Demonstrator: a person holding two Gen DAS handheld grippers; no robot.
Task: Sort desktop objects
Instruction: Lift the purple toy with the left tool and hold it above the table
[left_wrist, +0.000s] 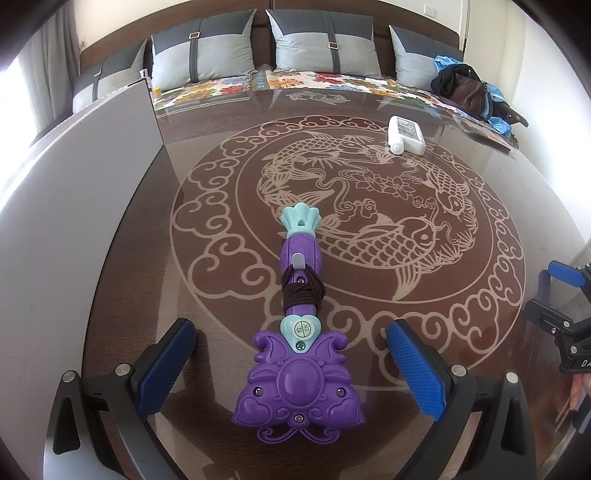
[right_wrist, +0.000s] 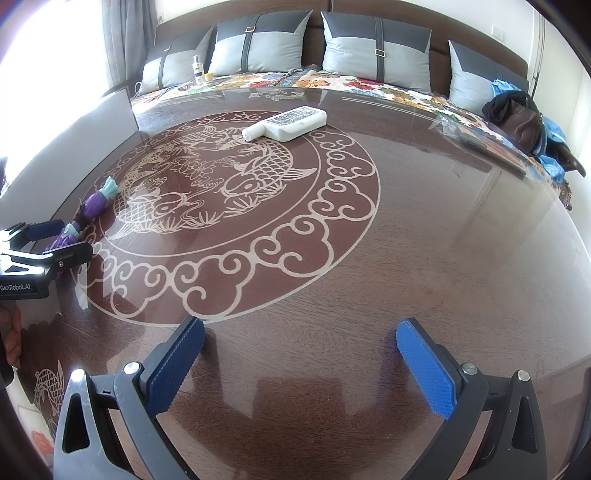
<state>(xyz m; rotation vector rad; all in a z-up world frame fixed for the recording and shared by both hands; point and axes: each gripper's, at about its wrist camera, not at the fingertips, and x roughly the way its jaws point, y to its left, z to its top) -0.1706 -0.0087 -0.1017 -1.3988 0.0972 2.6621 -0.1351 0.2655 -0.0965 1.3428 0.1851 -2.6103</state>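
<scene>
The left claw is hovering wide open around the purple toy wand lying on the counter; the right claw is gaping empty. The wand looks light, stiff, slick plastic; gripping its broad head seems best.

Both tongs wide apart

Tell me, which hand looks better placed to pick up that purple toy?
Probably the left. Its tool is open with the purple toy lying right between the fingers. The right tool is open over bare table, off to the side.
</scene>
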